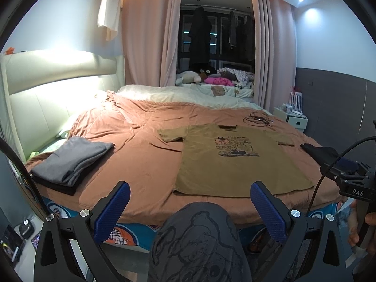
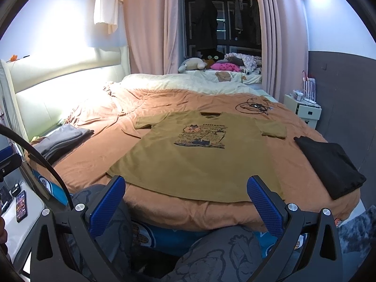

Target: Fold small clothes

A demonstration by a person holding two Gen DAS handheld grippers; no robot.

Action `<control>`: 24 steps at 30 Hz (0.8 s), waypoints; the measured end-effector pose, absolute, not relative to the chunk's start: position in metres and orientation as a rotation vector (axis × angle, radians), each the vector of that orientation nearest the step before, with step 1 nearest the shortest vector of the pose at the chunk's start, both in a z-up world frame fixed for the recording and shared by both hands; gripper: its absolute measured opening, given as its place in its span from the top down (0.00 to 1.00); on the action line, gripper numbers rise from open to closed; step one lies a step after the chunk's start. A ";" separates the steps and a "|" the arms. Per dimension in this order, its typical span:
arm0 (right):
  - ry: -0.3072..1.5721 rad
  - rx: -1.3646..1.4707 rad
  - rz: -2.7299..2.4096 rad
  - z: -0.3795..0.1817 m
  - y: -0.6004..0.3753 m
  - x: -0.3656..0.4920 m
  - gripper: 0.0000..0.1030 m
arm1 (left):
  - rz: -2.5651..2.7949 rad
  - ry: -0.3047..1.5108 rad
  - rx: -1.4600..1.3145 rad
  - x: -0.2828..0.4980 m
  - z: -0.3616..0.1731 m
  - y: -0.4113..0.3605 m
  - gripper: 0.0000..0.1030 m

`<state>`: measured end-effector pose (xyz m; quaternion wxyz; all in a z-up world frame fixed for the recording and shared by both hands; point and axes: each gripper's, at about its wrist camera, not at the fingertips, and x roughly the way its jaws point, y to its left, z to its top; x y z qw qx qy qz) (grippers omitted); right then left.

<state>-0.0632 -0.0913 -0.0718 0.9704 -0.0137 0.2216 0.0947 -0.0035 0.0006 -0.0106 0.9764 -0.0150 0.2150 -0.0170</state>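
Olive T-shirt (image 1: pixel 237 162) (image 2: pixel 199 155) lies spread flat, print side up, on the orange-brown blanket (image 1: pixel 141 145) (image 2: pixel 98 145) that covers the bed; both sleeves out, collar toward far side, hem near the bed's front edge. All places below given rel. to this shirt.

L gripper (image 1: pixel 190 202): jaws wide apart, nothing between the blue pads, hovering just off the bed's front edge, in front of shirt hem and slightly left of shirt centre. Not touching fabric.

R gripper (image 2: pixel 185 197): jaws also wide, empty, in front of the hem. Its right pad overlaps the shirt's near-right corner in right wrist view; contact can't be told.

Left of shirt, well apart: folded grey clothes stack (image 1: pixel 70 162) (image 2: pixel 61 141) w/ a dark piece underneath, near blanket's left edge. Right of shirt, just beside right sleeve: folded black garment (image 1: pixel 322 152) (image 2: pixel 329 164), lying flat. Beyond collar, toward far right: tangled dark cable (image 1: pixel 257 118) (image 2: pixel 255 107) on blanket. Further behind shirt: cream duvet (image 1: pixel 176 92) (image 2: pixel 178 82), then plush toys (image 1: pixel 188 77) (image 2: pixel 195 64) by pink curtains (image 1: pixel 145 33) (image 2: pixel 145 23). Far right of shirt: white nightstand (image 1: pixel 291 117) (image 2: pixel 303 109). Below the hem, in front of bed: person's knee in grey printed trousers (image 1: pixel 197 239) (image 2: pixel 218 256).
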 end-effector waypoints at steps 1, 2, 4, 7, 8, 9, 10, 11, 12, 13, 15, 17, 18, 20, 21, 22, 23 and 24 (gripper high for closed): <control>0.445 -0.028 0.189 -0.072 -0.091 -0.064 0.00 | -0.035 0.434 -0.030 -0.004 -0.011 0.001 0.01; 0.442 -0.028 0.187 -0.073 -0.091 -0.065 0.00 | -0.035 0.434 -0.030 -0.004 -0.011 0.001 0.00; 0.447 -0.025 0.188 -0.074 -0.090 -0.064 0.00 | -0.035 0.434 -0.031 -0.003 -0.012 0.001 0.01; 0.447 -0.025 0.185 -0.074 -0.088 -0.064 0.00 | -0.034 0.433 -0.033 -0.004 -0.012 0.000 0.00; 0.446 -0.022 0.183 -0.075 -0.087 -0.065 0.00 | -0.034 0.434 -0.036 -0.004 -0.013 0.001 0.01; 0.449 -0.015 0.186 -0.075 -0.086 -0.065 0.00 | -0.036 0.433 -0.039 -0.005 -0.013 0.002 0.00; 0.451 -0.009 0.190 -0.075 -0.089 -0.065 0.00 | -0.038 0.432 -0.040 -0.007 -0.014 0.003 0.01; 0.451 -0.005 0.193 -0.073 -0.091 -0.066 0.00 | -0.038 0.430 -0.038 -0.008 -0.014 0.003 0.01; 0.452 -0.003 0.192 -0.073 -0.091 -0.066 0.00 | -0.038 0.430 -0.038 -0.008 -0.013 0.004 0.00; 0.452 -0.003 0.189 -0.072 -0.091 -0.066 0.00 | -0.038 0.429 -0.039 -0.009 -0.013 0.005 0.00; 0.452 -0.010 0.186 -0.072 -0.090 -0.066 0.00 | -0.039 0.430 -0.042 -0.010 -0.014 0.005 0.01; 0.453 -0.017 0.184 -0.072 -0.089 -0.067 0.00 | -0.040 0.429 -0.046 -0.013 -0.014 0.006 0.01; 0.451 -0.022 0.184 -0.072 -0.088 -0.068 0.00 | -0.039 0.428 -0.045 -0.013 -0.014 0.006 0.01; 0.447 -0.027 0.183 -0.071 -0.088 -0.070 0.00 | -0.039 0.425 -0.049 -0.016 -0.013 0.008 0.00; 0.447 -0.028 0.181 -0.070 -0.087 -0.070 0.00 | -0.041 0.423 -0.051 -0.018 -0.012 0.010 0.00; 0.447 -0.028 0.181 -0.070 -0.087 -0.071 0.00 | -0.042 0.421 -0.053 -0.020 -0.012 0.011 0.00; 0.445 -0.027 0.180 -0.070 -0.087 -0.072 0.00 | -0.043 0.420 -0.053 -0.021 -0.012 0.011 0.00; 0.443 -0.025 0.178 -0.069 -0.088 -0.072 0.00 | -0.042 0.421 -0.053 -0.021 -0.012 0.011 0.01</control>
